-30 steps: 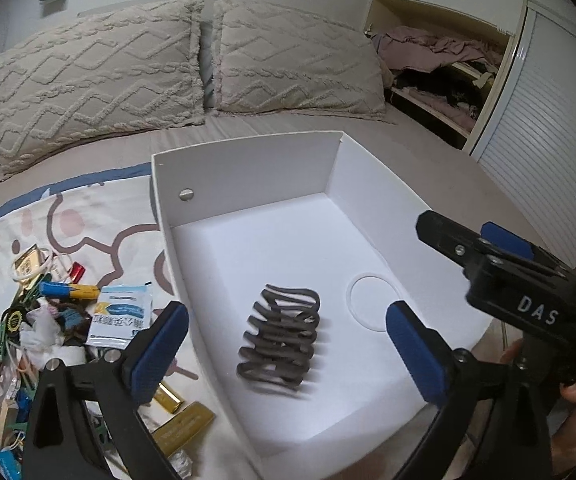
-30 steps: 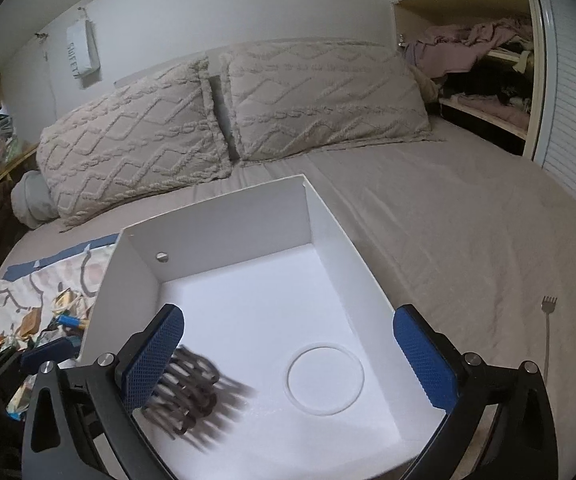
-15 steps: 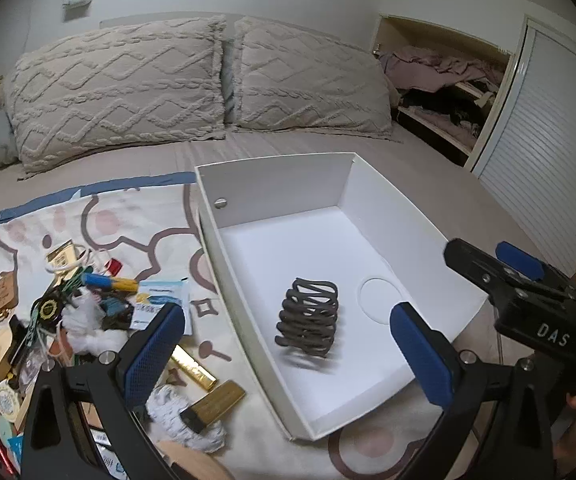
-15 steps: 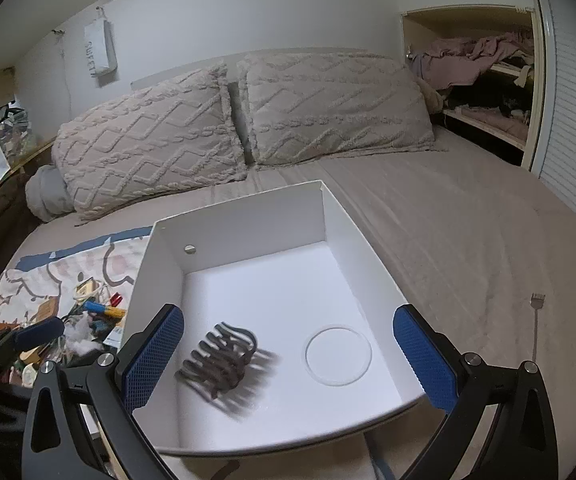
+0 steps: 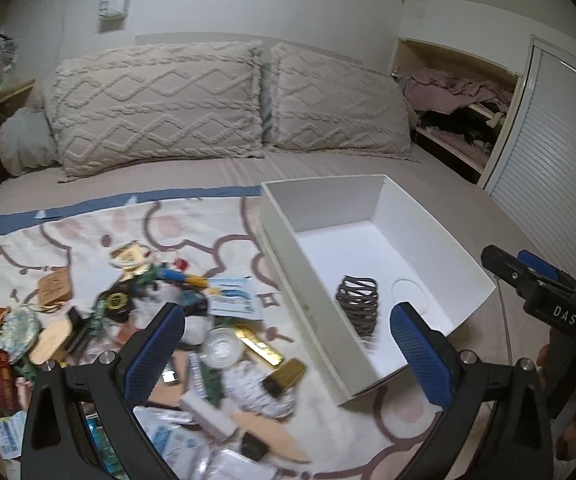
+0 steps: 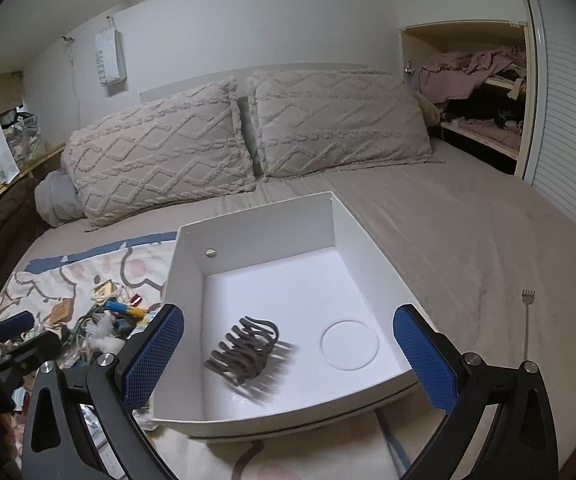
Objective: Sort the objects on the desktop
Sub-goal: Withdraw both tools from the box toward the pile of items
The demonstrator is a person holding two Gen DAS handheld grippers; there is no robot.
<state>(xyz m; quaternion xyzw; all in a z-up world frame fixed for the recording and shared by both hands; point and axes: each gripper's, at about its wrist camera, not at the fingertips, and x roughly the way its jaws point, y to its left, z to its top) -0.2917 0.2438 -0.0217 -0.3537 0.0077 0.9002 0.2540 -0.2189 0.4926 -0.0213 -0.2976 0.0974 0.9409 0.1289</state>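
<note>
A white open box (image 5: pixel 428 216) (image 6: pixel 267 216) sits on the bed with a dark brown hair claw clip (image 5: pixel 359 309) (image 6: pixel 245 349) lying on its floor. A heap of small objects (image 5: pixel 135 320) (image 6: pixel 103 320) lies on a patterned cloth left of the box. My left gripper (image 5: pixel 288 354) is open and empty, above the heap and the box's left wall. My right gripper (image 6: pixel 288 354) is open and empty, in front of the box's near wall.
The right gripper's black body (image 5: pixel 548 304) shows at the right of the left wrist view. A small metal fork (image 6: pixel 527 312) lies on the bedsheet right of the box. Two knitted pillows (image 6: pixel 247 136) lie at the head of the bed.
Both grippers have drawn back and up from the box. The left view has swung left, bringing the heap of objects into sight. The clip stays in the box.
</note>
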